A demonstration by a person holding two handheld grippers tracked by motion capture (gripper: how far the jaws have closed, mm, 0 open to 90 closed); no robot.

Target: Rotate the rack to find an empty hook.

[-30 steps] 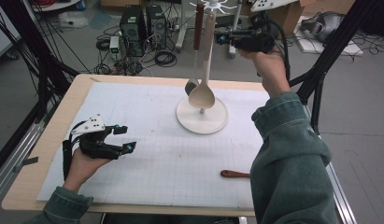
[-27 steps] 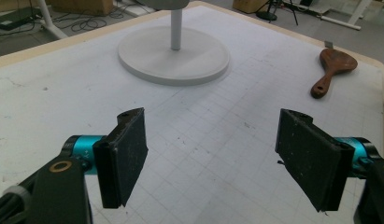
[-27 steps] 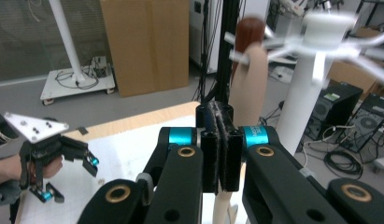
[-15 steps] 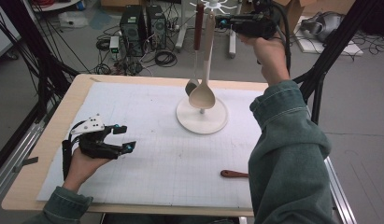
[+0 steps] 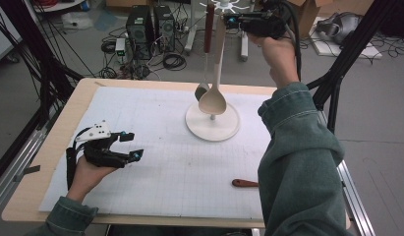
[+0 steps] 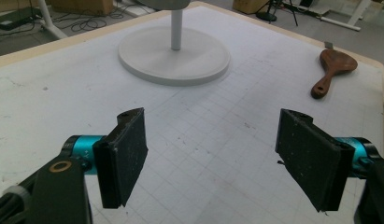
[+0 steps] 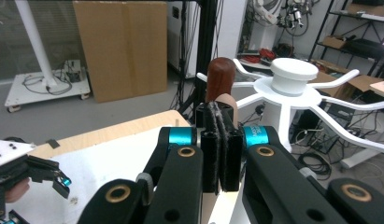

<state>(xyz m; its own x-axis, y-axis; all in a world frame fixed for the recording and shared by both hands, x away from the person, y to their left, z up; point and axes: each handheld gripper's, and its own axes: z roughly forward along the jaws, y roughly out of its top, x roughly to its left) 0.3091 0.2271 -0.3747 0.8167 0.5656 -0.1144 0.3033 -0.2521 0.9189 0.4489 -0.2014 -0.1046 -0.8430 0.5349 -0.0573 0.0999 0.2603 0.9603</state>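
Observation:
A white rack stands on a round base (image 5: 212, 129) with arms spreading from its hub (image 7: 294, 70). A dark-handled ladle (image 5: 208, 29) hangs from one arm. Raised beside the rack's top, my right gripper (image 5: 230, 20) is shut on the handle end of a pale wooden spoon (image 5: 213, 102), which hangs down over the base. Its tip (image 7: 226, 100) pokes up past the closed jaws (image 7: 220, 130), with the ladle's brown handle (image 7: 220, 72) right behind. My left gripper (image 5: 129, 146) rests open on the mat at the left, nothing between its pads (image 6: 126, 156).
A dark wooden spoon (image 6: 333, 69) lies on the white grid mat (image 5: 155, 147) near the front right, partly behind the right sleeve (image 5: 298, 162). Cables, computer towers (image 5: 150, 22) and boxes sit on the floor beyond the table.
My right hand has shifted slightly up and to the left with the pale spoon still in its jaws. The left hand and gripper have stayed put.

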